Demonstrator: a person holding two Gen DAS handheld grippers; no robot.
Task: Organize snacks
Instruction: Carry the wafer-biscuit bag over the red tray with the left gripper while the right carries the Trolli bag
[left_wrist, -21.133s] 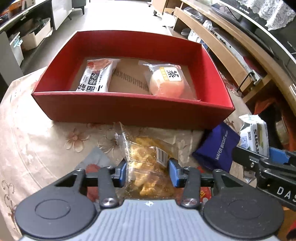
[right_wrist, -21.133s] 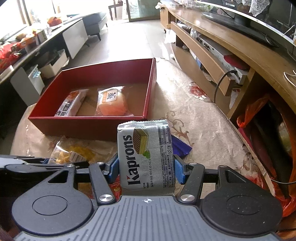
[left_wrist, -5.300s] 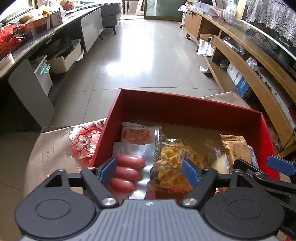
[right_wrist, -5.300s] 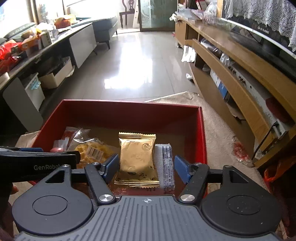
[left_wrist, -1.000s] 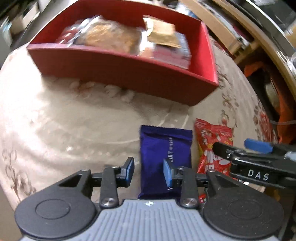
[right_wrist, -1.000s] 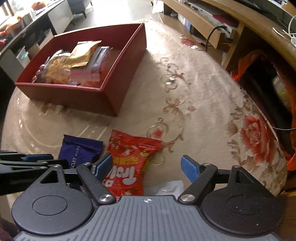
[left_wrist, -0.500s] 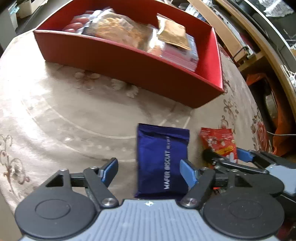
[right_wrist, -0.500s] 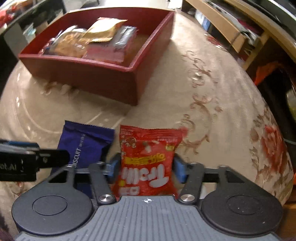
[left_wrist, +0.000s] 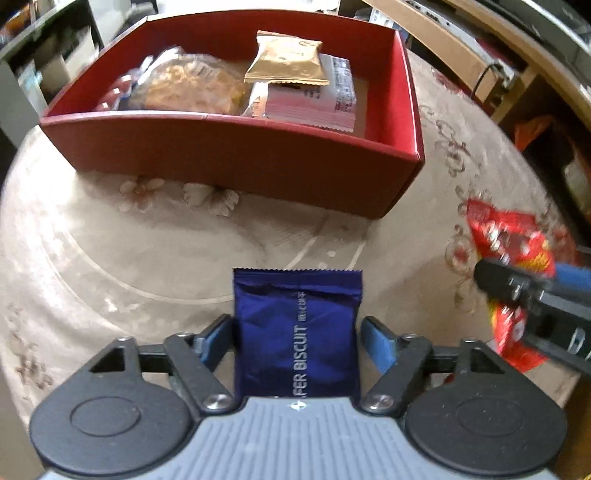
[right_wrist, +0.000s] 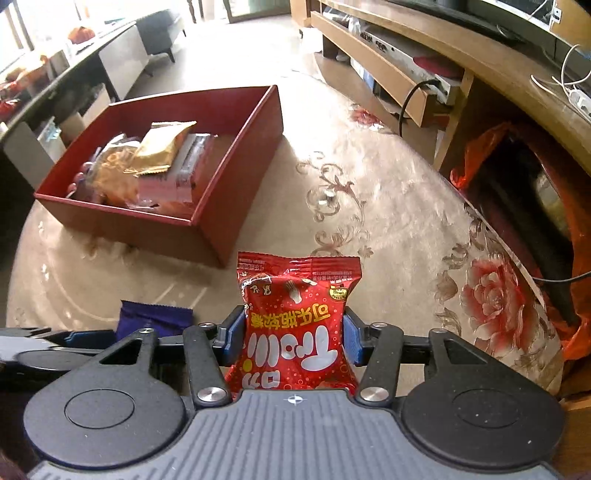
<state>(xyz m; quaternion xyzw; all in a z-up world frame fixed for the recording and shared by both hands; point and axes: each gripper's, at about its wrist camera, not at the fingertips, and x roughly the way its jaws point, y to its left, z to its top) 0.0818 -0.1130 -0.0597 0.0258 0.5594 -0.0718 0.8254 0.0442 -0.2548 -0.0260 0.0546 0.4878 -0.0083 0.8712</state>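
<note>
Left wrist view: my left gripper is closing around the blue wafer packet, apparently not yet touching. My right gripper pinches the light, crinkly red snack bag mid-body, near the red box.

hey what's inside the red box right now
The red box holds a gold packet lying on a pink-and-white wrapper, beside a clear bag of yellow snacks. Whatever lies beneath that pile is covered.
</note>
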